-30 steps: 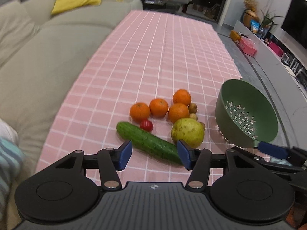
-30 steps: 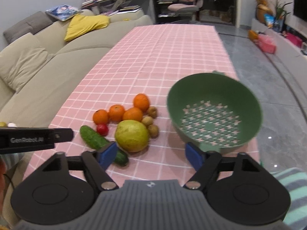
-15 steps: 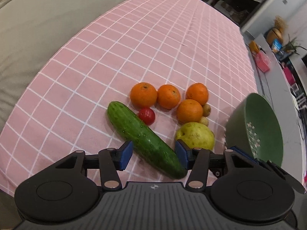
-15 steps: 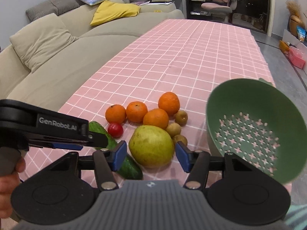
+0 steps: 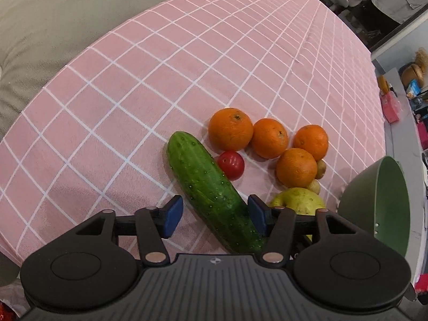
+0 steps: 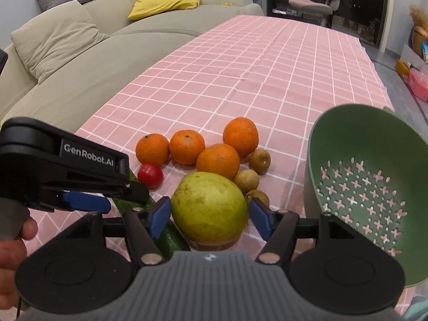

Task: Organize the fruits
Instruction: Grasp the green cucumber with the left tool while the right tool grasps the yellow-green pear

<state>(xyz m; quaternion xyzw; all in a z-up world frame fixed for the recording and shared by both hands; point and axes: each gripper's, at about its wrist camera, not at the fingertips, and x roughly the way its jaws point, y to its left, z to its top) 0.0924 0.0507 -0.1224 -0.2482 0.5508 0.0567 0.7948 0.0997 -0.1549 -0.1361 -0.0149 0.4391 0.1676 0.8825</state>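
Observation:
A green cucumber (image 5: pixel 207 192) lies slanted on the pink checked cloth, and its near part sits between the pads of my left gripper (image 5: pixel 214 216). Those jaws are opening; the left pad stands clear of it. A large yellow-green fruit (image 6: pixel 208 208) sits between the pads of my right gripper (image 6: pixel 210 220), whose jaws are also opening, close on both sides. Several oranges (image 6: pixel 218 161), a red tomato (image 6: pixel 150 175) and three small brown fruits (image 6: pixel 246 180) cluster just beyond. My left gripper (image 6: pixel 107 200) shows side-on over the cucumber in the right wrist view.
A green colander (image 6: pixel 334 139) stands tilted on the cloth right of the fruit, close to my right gripper. A beige sofa (image 6: pixel 67 67) runs along the table's left edge. A person's hand (image 6: pixel 13 243) holds the left gripper. Bare cloth (image 5: pixel 160 80) stretches beyond the fruit.
Both grippers have come down and closer to the fruit. The left now straddles the cucumber, the right the yellow-green fruit. Both jaws narrowed, then widened again.

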